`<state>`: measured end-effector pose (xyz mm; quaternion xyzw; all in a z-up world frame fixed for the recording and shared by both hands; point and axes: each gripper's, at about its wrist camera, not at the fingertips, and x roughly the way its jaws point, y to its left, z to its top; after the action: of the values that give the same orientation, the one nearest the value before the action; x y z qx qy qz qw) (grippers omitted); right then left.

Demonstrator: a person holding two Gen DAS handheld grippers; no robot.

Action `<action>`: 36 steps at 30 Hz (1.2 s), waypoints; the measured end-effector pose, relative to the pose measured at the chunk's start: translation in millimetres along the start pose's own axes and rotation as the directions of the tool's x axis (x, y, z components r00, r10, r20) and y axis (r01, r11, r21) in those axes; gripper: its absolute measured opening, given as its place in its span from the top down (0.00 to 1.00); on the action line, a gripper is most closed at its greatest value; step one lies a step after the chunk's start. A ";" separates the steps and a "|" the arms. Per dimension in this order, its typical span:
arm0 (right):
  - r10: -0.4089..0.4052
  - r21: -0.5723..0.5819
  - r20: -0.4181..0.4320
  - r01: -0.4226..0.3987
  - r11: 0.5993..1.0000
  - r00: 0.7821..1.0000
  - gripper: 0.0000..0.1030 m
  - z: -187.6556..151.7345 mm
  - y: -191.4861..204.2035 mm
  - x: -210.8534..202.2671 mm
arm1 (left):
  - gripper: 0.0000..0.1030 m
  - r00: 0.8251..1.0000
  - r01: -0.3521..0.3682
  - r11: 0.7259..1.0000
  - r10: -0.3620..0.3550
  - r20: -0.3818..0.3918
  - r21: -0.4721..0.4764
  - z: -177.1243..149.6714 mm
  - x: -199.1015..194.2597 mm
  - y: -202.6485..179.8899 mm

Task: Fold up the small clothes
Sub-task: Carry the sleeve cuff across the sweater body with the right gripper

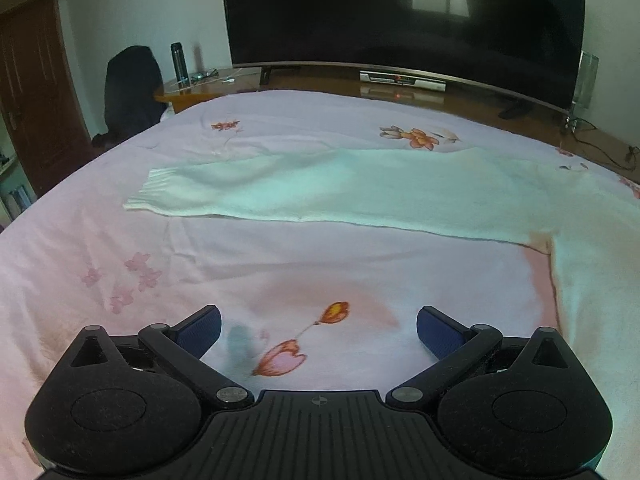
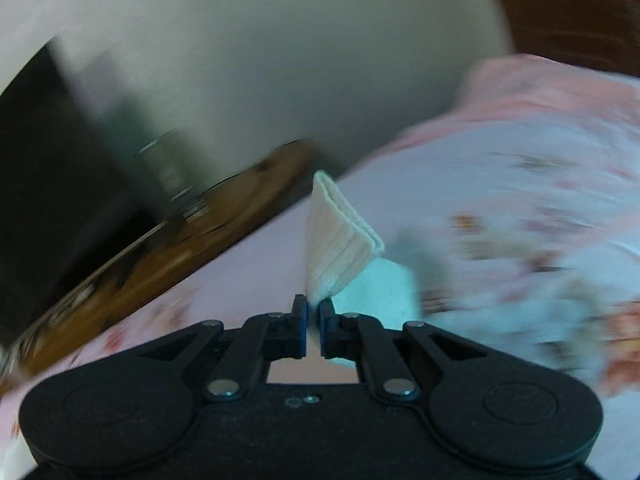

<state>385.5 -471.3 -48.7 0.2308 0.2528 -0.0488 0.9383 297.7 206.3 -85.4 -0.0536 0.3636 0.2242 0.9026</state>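
A white knitted sweater [image 1: 360,196] lies on the floral bedspread [image 1: 160,264]. One long sleeve stretches left across the left wrist view and ends in a ribbed cuff [image 1: 148,194]; the body runs off the right edge. My left gripper [image 1: 319,330] hovers over bare bedspread in front of that sleeve, open, with nothing between its blue pads [image 1: 200,328]. In the tilted, blurred right wrist view my right gripper [image 2: 314,312] is shut on the other ribbed cuff [image 2: 336,236], which stands up folded above the fingertips. The sleeve fabric [image 2: 380,292] trails down to the right.
A large dark television [image 1: 400,20] stands on a low wooden cabinet [image 1: 304,82] past the bed's far edge. On it are a dark flask [image 1: 179,62] and a set-top box [image 1: 402,80]. A dark chair [image 1: 130,88] stands at the far left by a wooden door [image 1: 36,92].
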 end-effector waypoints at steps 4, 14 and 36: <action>0.131 -0.125 -0.105 -0.144 0.982 0.986 0.93 -35.7 92.4 24.4 | 0.00 1.000 0.015 1.000 -0.015 -0.009 0.000 -1.2 -5.1 7.6; 0.246 -0.314 -0.341 -0.357 0.880 0.907 0.87 -143.2 248.8 71.6 | 0.00 0.996 0.086 0.996 -0.086 -0.012 0.025 16.0 -13.4 -12.7; 0.217 -0.192 -0.168 -0.248 0.950 0.962 0.67 -126.2 132.4 -8.3 | 0.98 0.772 0.581 0.785 -0.615 -0.162 -0.215 44.3 45.7 -229.1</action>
<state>348.8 -296.1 -87.1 0.1612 0.2951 0.1061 0.9358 456.4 29.8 -99.4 -0.2603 0.4083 -0.0556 0.8732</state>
